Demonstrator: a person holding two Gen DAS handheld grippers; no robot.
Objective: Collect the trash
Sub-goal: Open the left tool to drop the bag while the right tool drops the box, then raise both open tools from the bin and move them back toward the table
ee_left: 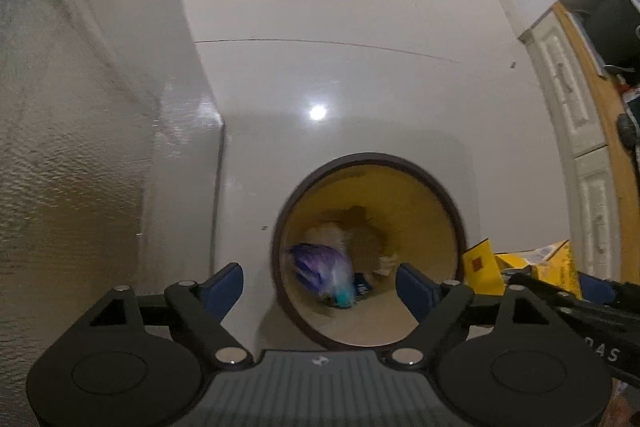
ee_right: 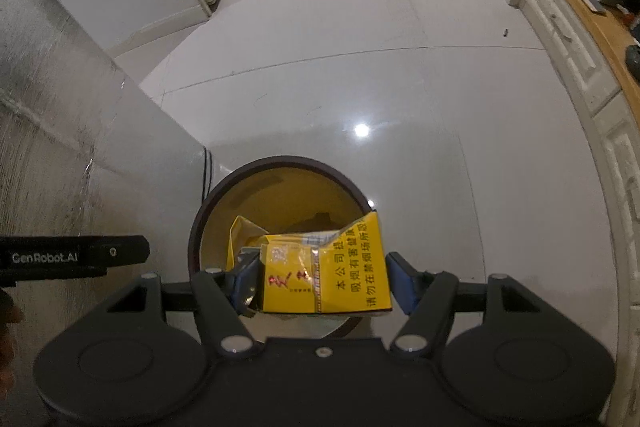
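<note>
A pale glossy floor fills both views, one bright lamp reflection on it. Along the right edge runs one white cabinet front with panelled doors under a wooden counter, where a few dark items lie, too small to tell apart. A silvery textured wall panel stands on the left.

One round trash bin, dark-rimmed and yellow inside, stands on the floor just below both grippers. At its bottom lie one blurred purple-and-white wrapper with a teal end, a pale crumpled piece, and a small blue scrap; nothing on them can be read.

The right gripper has its blue fingers clenched on one crushed yellow cigarette pack, held over the bin's mouth. The pack carries red Chinese lettering, including 本公司提示, 吸烟有害健康 and 请勿在禁烟场所吸烟, plus a red calligraphic mark on its front.

The left gripper hangs above the bin with its blue fingers spread wide and released, nothing between them. In the right wrist view its black side bears the writing "GenRobot.AI".
</note>
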